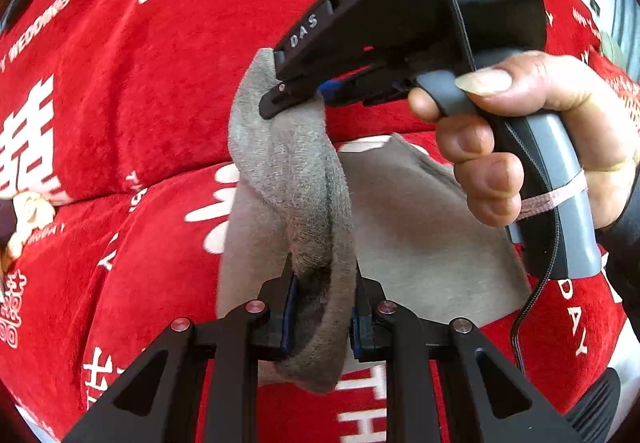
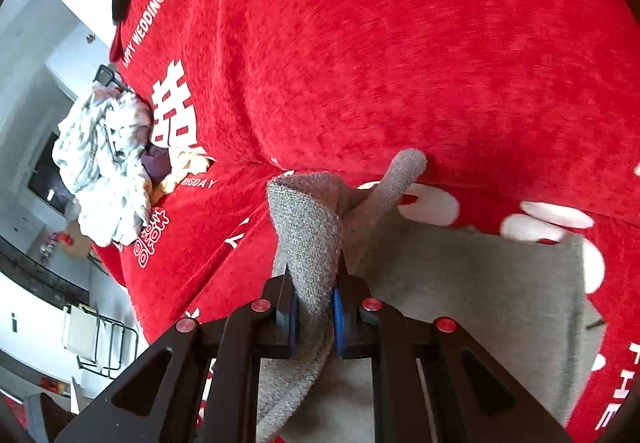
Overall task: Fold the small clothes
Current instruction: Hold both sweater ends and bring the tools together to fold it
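grey cloth (image 2: 316, 243) between right tongs (image 2: 314, 317)

The sock (image 1: 296, 179) is matt grey knit, fuzzy and rough. The cover (image 1: 140, 91) is red plush cloth (white print). Both tongs (image 1: 322, 307) (image 2: 314, 307) are matt black plastic with blue pads.

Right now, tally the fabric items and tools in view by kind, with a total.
Grey knit garment, pinched by both tools: 1
Red plush cover with white lettering: 1
Crumpled pale printed cloth heap, separate pieces cannot be told: 1
Black two-finger tools: 2, left tool, right tool
Total: 5
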Demonstrator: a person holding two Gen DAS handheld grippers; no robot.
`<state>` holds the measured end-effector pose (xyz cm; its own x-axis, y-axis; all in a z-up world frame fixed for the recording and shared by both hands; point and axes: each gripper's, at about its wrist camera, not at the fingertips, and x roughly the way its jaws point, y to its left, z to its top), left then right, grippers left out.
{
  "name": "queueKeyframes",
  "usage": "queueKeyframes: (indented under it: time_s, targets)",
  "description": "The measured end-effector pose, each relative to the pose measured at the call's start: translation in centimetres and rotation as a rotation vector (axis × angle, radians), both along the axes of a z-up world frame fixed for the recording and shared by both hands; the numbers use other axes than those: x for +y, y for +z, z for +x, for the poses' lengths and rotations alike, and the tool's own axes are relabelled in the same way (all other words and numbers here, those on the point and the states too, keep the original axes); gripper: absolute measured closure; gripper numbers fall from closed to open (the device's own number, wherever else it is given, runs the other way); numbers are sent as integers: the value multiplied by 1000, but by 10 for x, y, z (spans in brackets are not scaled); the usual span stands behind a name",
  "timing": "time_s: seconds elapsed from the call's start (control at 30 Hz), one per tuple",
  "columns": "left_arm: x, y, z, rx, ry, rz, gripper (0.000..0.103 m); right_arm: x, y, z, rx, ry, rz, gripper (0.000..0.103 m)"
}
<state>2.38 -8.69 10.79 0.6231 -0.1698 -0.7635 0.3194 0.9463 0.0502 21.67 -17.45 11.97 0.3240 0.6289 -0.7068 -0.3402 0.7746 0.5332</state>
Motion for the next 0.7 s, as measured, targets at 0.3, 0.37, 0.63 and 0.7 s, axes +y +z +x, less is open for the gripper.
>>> queueKeyframes:
  time_s: [0.3,0.37,0.63,0.7]
  targets:
    - [-75,1,-2,-12,-46,116,81,-78,-11,-7,3,-49,102,89]
    - [-85,1,-3,-8,-52,127,81,-90,-13,-8,5,-60,118,89]
    - [-107,-9,-7,-6,-68,160,81,-123,-20,-17,9,-90,157,89]
    - [-114,-14,-8,3,-73,168,81,-128,-25,-18,19,-96,159,89]
